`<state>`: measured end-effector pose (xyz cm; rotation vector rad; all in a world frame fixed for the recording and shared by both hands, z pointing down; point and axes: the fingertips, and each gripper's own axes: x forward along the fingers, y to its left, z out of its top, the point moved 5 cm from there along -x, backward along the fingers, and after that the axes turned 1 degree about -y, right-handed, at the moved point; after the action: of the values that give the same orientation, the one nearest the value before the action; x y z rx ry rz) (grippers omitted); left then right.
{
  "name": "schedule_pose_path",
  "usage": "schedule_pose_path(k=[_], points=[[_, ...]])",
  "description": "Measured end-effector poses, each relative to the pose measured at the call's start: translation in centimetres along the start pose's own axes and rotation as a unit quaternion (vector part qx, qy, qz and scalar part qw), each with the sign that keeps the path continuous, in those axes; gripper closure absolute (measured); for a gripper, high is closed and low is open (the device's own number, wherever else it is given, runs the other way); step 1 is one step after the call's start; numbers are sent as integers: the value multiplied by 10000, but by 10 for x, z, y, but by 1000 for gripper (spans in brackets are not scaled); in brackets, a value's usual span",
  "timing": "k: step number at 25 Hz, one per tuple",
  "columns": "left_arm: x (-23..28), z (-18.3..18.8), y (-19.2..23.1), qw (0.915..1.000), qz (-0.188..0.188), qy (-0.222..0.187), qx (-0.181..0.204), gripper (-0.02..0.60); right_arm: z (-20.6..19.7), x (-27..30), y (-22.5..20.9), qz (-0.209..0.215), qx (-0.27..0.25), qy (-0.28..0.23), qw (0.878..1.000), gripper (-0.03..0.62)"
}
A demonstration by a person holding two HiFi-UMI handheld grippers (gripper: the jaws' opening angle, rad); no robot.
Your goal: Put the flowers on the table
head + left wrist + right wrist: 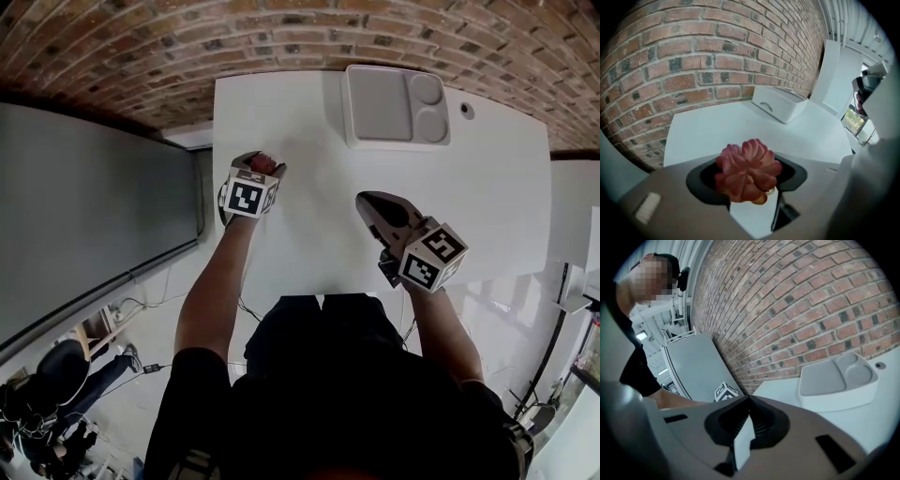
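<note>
- Widely spread, the jaws of the left gripper (263, 165) close on an artificial flower (747, 171), its dark pads touching the bloom on both sides.
- The flower is a rounded rosette of thick, fleshy pink-red petals, paler and yellowish at its underside; it sticks out above the jaws.
- Gripper and flower sit over the white table (309, 234), to the left of the tray (380, 103) and nearer the person than it, close to the table's left edge. Whether the flower touches the tabletop cannot be told.
- The right gripper (749, 399) has its jaws together at the tips, with nothing between them; it is on the person's side of the tray, roughly below it in the head view.
- The tray is white, smooth plastic with rounded corners and holds one large rectangular compartment and two small round ones side by side at its right end.
- It lies at the table's far edge, against the red brick wall (693, 61), whose face is rough with pale mortar lines.
- The tabletop is smooth and matte.
</note>
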<state>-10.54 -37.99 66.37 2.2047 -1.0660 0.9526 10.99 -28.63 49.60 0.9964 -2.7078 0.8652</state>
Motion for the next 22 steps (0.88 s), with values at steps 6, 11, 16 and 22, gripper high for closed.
schedule_pose_path(k=[6,11,16,22], points=[[12,-6,0,9998,-18,174,110,316,0,-5,-4,-42,17,-9,10000,586],[14,-4,1,9995,-8,188,242,316,3,-8,-6,-52,4,-19,10000,586],[8,-3,-7,9992,-141,211,313,239,11,-9,-1,0,-83,-77,9999,586],[-21,5,-10,9997,21,3,256,236,34,-13,11,112,-318,-228,9992,586]])
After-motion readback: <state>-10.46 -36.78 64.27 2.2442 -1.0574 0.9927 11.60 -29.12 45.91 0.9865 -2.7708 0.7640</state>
